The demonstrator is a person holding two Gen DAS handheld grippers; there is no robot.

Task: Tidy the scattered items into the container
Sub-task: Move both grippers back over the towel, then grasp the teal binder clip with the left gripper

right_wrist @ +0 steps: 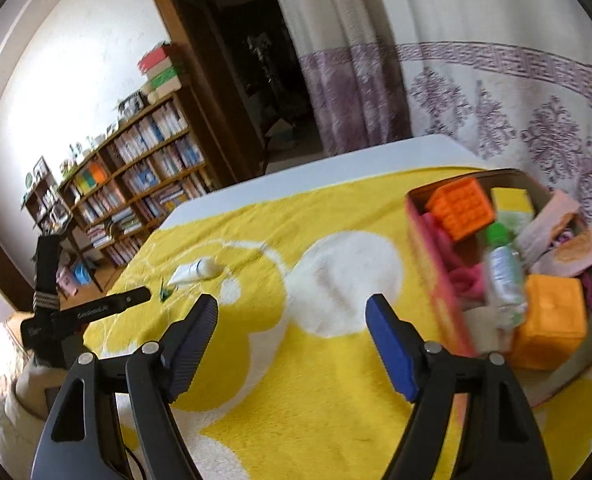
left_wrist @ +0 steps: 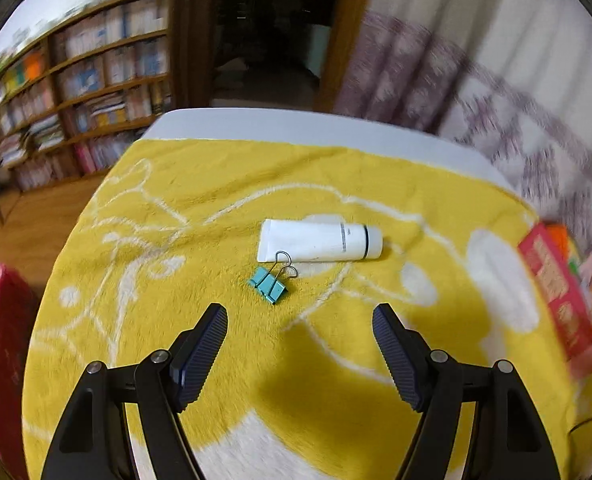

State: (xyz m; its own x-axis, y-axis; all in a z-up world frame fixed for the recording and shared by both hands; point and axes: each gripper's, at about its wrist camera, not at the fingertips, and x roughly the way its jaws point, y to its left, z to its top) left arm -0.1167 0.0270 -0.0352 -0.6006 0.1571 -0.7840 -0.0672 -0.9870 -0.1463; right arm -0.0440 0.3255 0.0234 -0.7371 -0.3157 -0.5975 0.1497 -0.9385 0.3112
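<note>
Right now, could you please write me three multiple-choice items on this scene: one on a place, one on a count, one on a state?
1. Where does the teal binder clip lie?
A. inside the box
B. on the yellow blanket, just in front of the white tube
C. on the bookshelf

2. How many loose items lie on the blanket ahead of the left hand-held gripper?
A. two
B. four
C. none

3. How is the right hand-held gripper?
A. shut on a bottle
B. shut, empty
C. open, empty

Answers: 1 B, the clip's wire handles reach the tube's edge. 2 A, only clip and tube show. 3 C, its fingers stand wide apart over bare blanket.
</note>
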